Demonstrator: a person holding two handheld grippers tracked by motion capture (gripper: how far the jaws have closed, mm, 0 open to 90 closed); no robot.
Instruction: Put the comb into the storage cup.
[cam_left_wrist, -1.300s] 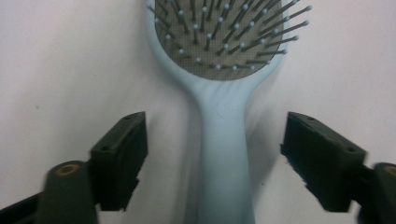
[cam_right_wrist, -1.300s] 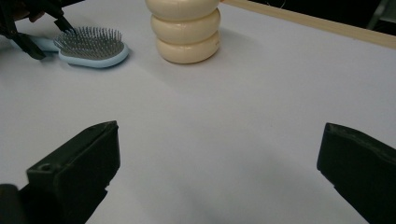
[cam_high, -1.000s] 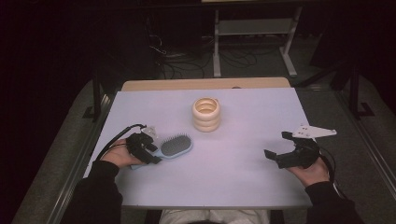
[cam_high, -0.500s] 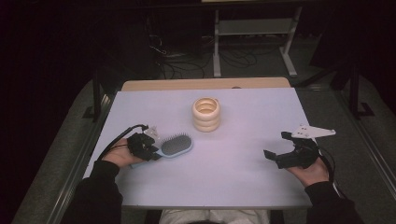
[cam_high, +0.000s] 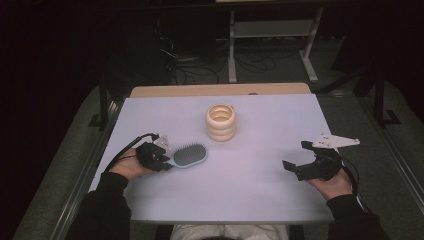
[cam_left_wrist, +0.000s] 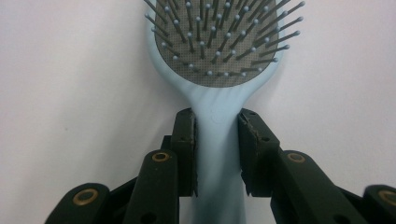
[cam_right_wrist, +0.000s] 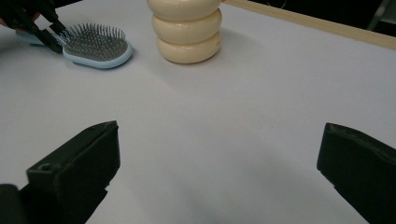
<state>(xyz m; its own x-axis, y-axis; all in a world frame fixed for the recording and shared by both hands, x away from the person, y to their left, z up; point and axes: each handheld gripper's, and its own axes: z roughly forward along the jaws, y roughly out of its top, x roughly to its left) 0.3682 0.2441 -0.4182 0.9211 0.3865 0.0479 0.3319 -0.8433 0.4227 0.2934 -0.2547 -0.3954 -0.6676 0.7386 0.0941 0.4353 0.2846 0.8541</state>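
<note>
A light blue hairbrush (cam_high: 189, 155) lies bristles-up on the white table at the left, its head (cam_left_wrist: 219, 42) pointing toward the middle. My left gripper (cam_high: 161, 161) is shut on the brush's handle (cam_left_wrist: 217, 154), one jaw pressed to each side. A cream ribbed holder (cam_high: 221, 122) made of stacked rings stands upright at the table's centre, and its lower rings (cam_right_wrist: 187, 29) show in the right gripper view, with the hairbrush (cam_right_wrist: 95, 45) to their left. My right gripper (cam_high: 298, 159) hovers at the right side of the table, jaws wide apart with nothing between them.
The white tabletop (cam_high: 260, 185) ends at a wooden strip (cam_high: 220, 90) along the far edge. Beyond it, on the dark floor, are cables (cam_high: 190, 60) and a metal frame (cam_high: 270, 30). Grey padding (cam_high: 65, 165) flanks the table on both sides.
The left gripper and the hairbrush have shifted very slightly; the right gripper has stayed where it was, open.
</note>
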